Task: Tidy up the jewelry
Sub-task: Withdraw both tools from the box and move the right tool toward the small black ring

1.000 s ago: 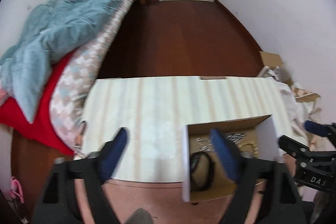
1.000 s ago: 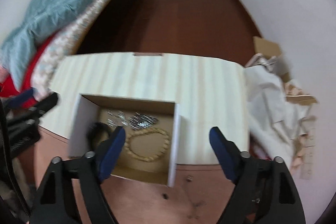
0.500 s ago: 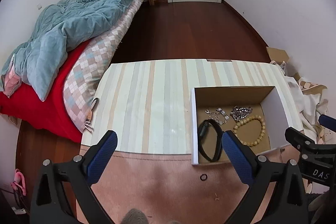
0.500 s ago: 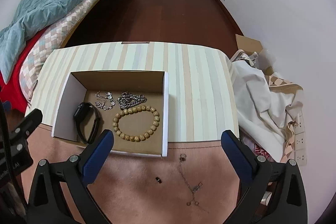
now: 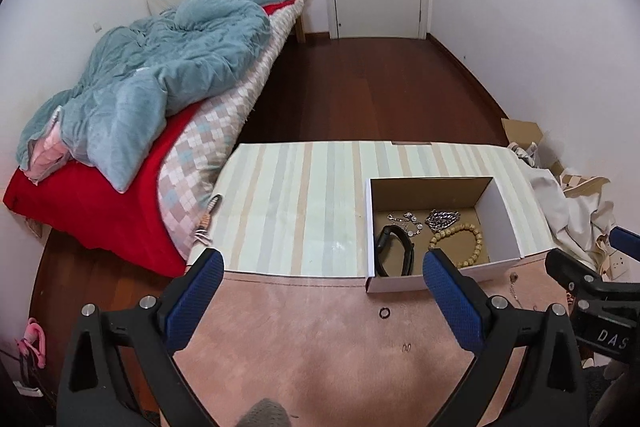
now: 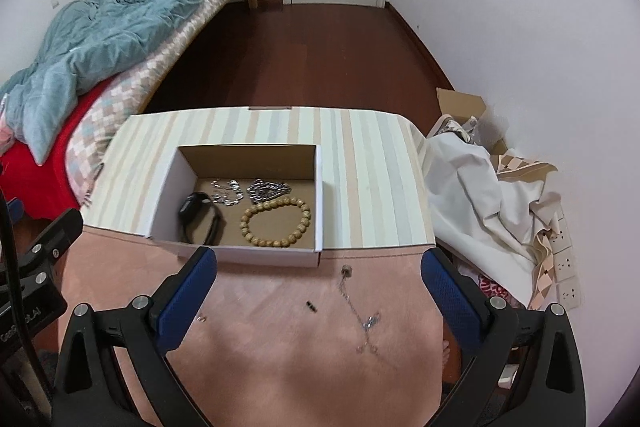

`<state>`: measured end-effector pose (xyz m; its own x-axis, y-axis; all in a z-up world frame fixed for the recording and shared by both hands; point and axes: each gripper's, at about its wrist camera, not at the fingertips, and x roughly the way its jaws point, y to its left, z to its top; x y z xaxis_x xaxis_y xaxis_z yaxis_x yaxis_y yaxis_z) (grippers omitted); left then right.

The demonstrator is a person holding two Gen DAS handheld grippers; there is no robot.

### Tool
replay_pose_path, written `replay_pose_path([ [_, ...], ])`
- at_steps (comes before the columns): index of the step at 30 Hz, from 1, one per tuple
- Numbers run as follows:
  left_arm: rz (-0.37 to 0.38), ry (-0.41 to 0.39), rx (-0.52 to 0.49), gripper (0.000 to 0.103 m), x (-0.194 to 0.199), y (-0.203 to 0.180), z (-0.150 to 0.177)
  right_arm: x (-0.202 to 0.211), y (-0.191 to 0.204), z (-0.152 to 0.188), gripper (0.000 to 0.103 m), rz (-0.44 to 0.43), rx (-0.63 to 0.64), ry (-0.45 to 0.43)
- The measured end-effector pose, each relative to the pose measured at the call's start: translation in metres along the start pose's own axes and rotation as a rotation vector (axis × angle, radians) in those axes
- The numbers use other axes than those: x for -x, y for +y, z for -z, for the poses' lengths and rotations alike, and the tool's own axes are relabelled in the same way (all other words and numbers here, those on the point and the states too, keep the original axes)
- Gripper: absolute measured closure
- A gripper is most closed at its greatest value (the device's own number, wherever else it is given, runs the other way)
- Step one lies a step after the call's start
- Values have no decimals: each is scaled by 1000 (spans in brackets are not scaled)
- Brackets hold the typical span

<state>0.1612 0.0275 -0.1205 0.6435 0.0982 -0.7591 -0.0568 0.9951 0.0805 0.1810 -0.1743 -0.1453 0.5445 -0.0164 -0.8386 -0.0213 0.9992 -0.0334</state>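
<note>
Above the tabletop, both grippers, left gripper and right gripper, have been drawn back, jaws released and empty; the chain is left outside the box.

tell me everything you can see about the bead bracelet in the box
The bead bracelet is a closed loop of round, tan, wood-looking beads lying flat on the brown floor of the open box, in its right half near the front. A silver chain lies just behind it, seemingly touching; a black band lies to its left, apart. No fingers touch it.
</note>
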Motion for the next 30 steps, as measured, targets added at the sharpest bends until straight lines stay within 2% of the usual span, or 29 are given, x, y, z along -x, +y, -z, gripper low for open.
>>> replay_pose_path([
  [7, 14, -39, 7, 1, 39, 7, 11, 44, 2, 17, 0, -19, -12, -63],
  [11, 18, -58, -7, 1, 58, 6, 16, 68, 2, 26, 0, 1, -9, -104],
  [20, 21, -102, -1, 1, 91, 11, 22, 103, 3, 40, 0, -32, -18, -138],
  [25, 18, -133, 21, 1, 94, 12, 26, 101, -10, 45, 0, -71, -61, -130],
  [30, -15, -78, 37, 0, 65, 13, 39, 63, -53, 61, 0, -47, -169, -56],
])
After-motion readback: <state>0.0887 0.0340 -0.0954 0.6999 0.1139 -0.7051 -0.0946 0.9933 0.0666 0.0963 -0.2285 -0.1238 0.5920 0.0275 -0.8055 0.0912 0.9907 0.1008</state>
